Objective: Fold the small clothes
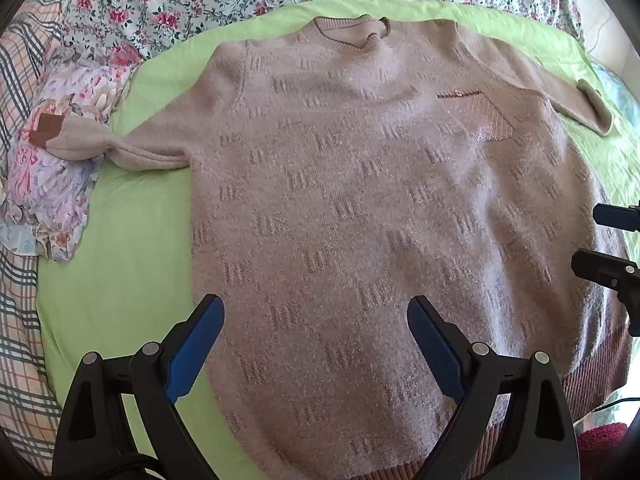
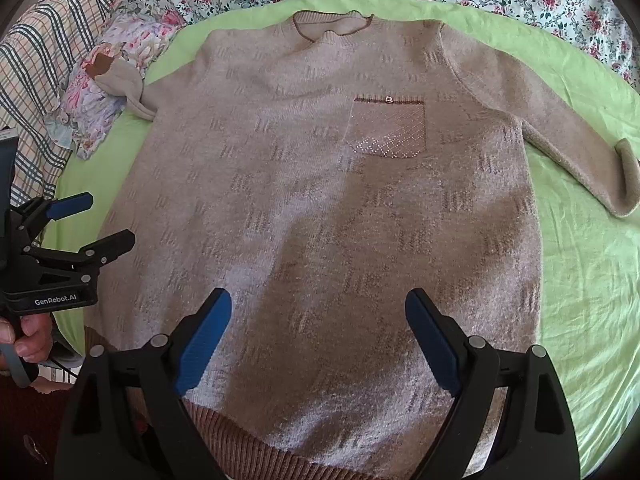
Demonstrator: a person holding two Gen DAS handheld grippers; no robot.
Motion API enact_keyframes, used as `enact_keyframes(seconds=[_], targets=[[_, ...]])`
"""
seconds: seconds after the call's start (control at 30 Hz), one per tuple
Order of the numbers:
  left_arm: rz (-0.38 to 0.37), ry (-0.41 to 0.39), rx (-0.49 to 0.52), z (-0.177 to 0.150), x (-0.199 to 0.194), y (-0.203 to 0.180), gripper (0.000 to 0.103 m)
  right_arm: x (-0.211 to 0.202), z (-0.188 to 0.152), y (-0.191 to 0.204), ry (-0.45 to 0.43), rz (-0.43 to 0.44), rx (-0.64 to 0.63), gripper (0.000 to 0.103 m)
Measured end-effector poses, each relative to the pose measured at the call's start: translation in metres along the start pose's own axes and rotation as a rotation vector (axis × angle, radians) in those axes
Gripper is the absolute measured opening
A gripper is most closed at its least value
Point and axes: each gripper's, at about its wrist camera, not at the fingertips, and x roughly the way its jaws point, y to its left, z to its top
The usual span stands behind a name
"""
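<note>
The beige sweater (image 2: pixel 320 208) lies flat, front up, on the green sheet (image 2: pixel 580 280) of the bed. Both the left hand-held gripper (image 1: pixel 316 344) and right hand-held gripper (image 2: pixel 318 340) hover near its hem, jaws apart. Soft, limp knit: best pinched at sleeve cuffs or shoulders. Open sheet flanks both sides.

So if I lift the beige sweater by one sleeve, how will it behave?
The sweater looks like soft fuzzy knit, so it will probably droop and drag. The twisted sleeve suggests it bunches easily. Its fuzzy surface likely grips rather than slips on the green sheet.
</note>
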Motion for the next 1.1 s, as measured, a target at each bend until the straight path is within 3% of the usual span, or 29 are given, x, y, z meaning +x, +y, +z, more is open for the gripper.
enact_keyframes(seconds=[0.37,0.87,1.0,1.1], targets=[[-0.005,0.023,-0.025,0.007,0.010,0.013,0.094,0.005,0.016,-0.010,-0.047,-0.007,0.002,0.089],[0.004,0.069,-0.064,0.034,0.036,0.027,0.094,0.005,0.030,-0.058,-0.074,-0.036,0.126,0.089],[0.002,0.052,-0.081,0.049,0.038,0.031,0.094,-0.012,0.035,-0.092,-0.156,-0.081,0.196,0.089],[-0.003,0.054,-0.097,0.060,0.042,0.033,0.094,-0.026,0.038,-0.142,-0.198,-0.093,0.341,0.089]])
